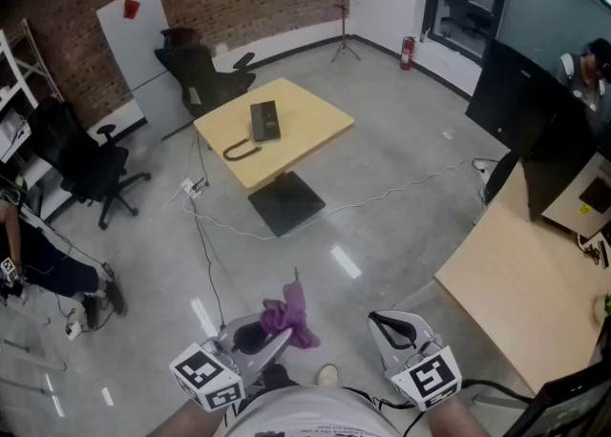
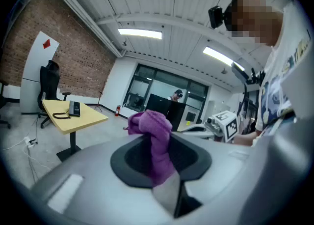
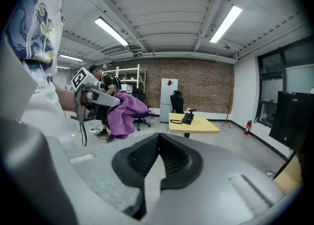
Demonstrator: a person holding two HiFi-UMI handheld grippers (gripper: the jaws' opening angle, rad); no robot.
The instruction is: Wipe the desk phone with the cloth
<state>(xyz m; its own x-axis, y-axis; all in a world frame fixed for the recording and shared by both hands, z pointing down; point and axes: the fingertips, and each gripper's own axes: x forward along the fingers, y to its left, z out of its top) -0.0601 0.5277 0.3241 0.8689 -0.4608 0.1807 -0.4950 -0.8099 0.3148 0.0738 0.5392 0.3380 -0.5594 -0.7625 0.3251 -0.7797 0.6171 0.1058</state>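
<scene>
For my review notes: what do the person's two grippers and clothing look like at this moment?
Both the left gripper and the right gripper have light grey shells, with black ribbed pads on the fingers. Each carries a white cube bearing black square markers. The person wears a white shirt with a blue print.

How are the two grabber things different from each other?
The left gripper pinches a purple cloth between its jaws; the right gripper is shut with nothing in it. The cloth bunches over the left gripper's tip, while the right gripper's tip is bare. Both are grey, both carry a black-and-white marker cube, and both are held far from the desk phone on the yellow table.
</scene>
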